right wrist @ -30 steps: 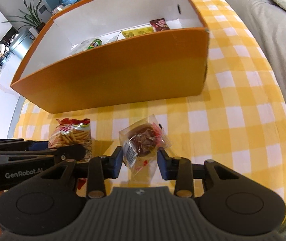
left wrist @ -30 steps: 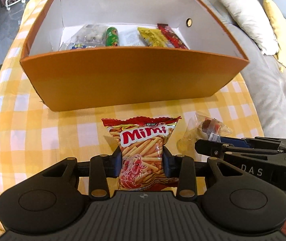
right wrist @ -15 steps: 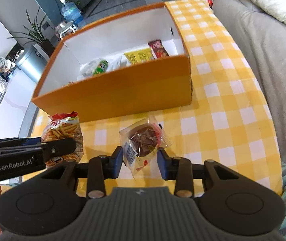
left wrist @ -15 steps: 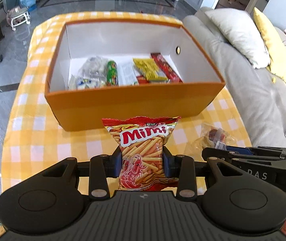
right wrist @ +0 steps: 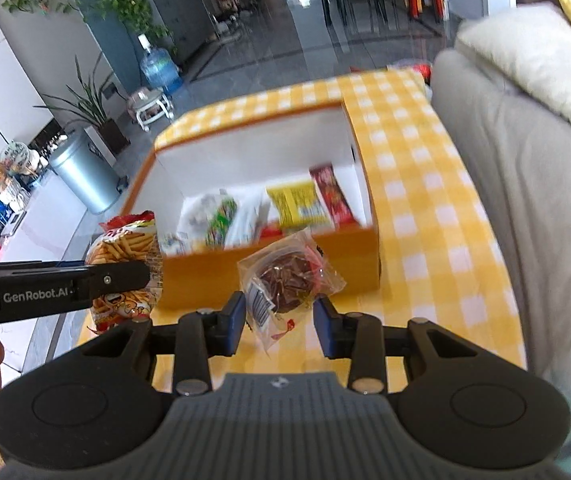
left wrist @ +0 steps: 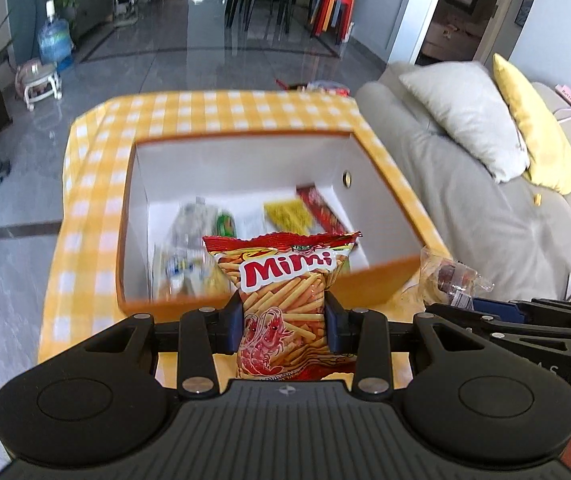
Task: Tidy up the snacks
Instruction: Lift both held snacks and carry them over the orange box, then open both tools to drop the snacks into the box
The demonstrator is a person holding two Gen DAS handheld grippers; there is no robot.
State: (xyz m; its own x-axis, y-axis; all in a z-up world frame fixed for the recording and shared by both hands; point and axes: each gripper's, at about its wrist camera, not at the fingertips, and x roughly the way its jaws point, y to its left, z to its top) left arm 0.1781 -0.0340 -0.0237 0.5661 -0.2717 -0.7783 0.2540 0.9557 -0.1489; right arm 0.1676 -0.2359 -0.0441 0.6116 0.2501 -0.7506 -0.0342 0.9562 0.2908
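A living room with a grey tiled floor and a grey sofa (left wrist: 485, 216) surrounds a table under a yellow checked cloth (right wrist: 425, 216).

The left gripper (left wrist: 284, 322) pinches the Mimi prawn-stick bag (left wrist: 285, 292) upright between its blue pads, clear of the cloth. The right gripper (right wrist: 279, 320) appears to hold the wrapped chocolate cake (right wrist: 285, 280) by its plastic wrapper, though the pads' contact with it is hard to confirm.

Both packets hang just in front of the near wall of the orange box (right wrist: 213, 276). Inside it lie a yellow packet (right wrist: 297, 204), a red bar (right wrist: 331, 194), a green-labelled snack (right wrist: 221, 220) and some clear-wrapped items, blurred.

Judging by this, most of the sorting is done: no other loose snack shows on the cloth, so carrying these two over the wall and releasing them seems to be what is left.
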